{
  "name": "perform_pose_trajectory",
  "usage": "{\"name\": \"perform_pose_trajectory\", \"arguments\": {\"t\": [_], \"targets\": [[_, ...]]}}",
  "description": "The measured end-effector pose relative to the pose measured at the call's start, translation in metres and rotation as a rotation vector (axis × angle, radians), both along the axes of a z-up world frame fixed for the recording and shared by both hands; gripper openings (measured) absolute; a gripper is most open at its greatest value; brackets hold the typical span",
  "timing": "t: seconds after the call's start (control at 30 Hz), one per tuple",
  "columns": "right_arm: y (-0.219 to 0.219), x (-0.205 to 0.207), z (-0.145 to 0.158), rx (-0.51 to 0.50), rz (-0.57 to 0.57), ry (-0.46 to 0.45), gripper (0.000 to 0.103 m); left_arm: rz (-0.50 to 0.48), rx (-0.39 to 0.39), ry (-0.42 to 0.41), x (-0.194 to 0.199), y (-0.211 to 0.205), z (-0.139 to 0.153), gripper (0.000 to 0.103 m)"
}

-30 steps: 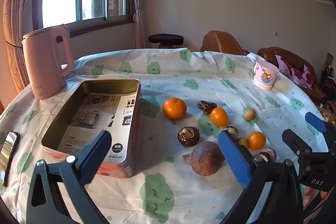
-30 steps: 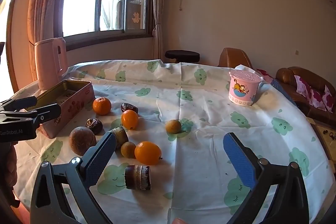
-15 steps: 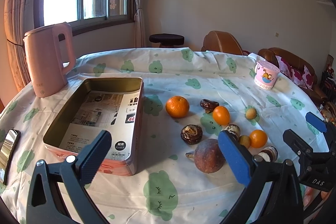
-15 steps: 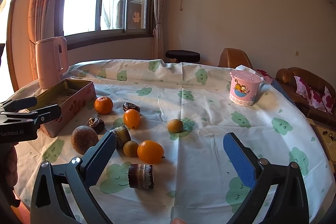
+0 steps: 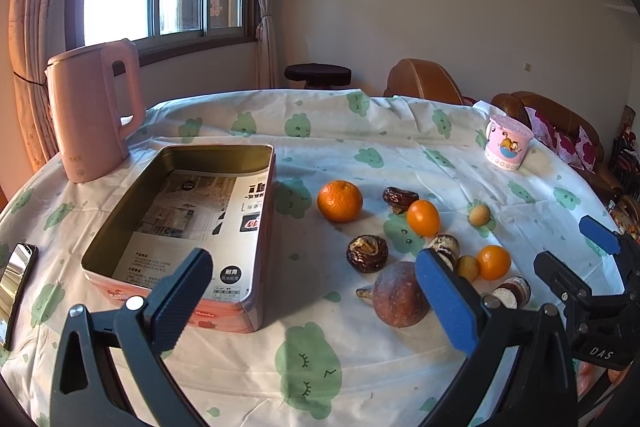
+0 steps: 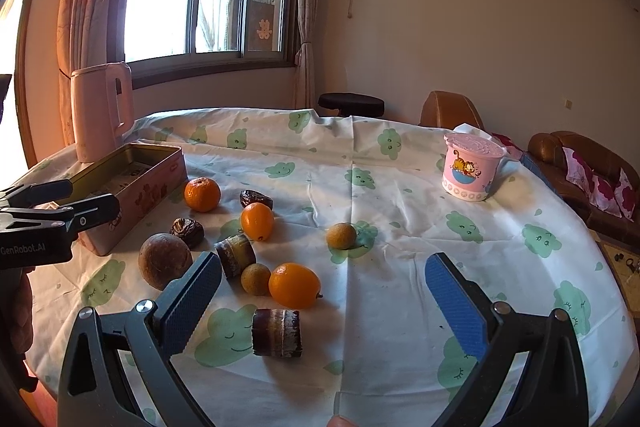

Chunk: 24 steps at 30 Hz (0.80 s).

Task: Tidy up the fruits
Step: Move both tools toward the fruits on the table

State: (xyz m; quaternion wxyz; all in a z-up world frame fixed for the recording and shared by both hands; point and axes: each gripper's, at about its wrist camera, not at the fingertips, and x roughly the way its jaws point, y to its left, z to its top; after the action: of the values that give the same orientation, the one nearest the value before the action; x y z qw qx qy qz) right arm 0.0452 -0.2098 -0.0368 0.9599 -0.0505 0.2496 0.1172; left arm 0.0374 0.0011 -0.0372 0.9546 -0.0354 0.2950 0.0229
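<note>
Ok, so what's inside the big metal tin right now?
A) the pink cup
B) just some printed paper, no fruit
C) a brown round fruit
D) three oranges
B: the tin shows only printed paper on its bottom, while the fruits, like the biggest orange and the brown round fruit, lie on the tablecloth beside it.

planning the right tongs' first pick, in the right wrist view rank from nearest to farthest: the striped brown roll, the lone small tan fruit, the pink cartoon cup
1. Striped brown cylindrical roll, low and left of centre, just ahead of the right tongs.
2. Lone small round tan fruit, mid-table.
3. Pink plastic cartoon cup, far right, upright.
</note>
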Motion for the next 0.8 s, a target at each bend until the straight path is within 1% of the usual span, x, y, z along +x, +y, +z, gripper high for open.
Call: {"name": "perform_pose_trajectory", "arguments": {"t": [0.57,0.8], "targets": [[0.0025,-0.0004,-0.0011,-0.003,0.004,0.000,0.102,-0.002,0.000,0.001,-0.0009,0.0015,-0.0007,0.103],[0.0063,-0.0017,-0.0031,-0.010,0.012,0.003,0.102,-0.003,-0.001,0.007,-0.0070,0.0036,-0.0055,0.103]]}}
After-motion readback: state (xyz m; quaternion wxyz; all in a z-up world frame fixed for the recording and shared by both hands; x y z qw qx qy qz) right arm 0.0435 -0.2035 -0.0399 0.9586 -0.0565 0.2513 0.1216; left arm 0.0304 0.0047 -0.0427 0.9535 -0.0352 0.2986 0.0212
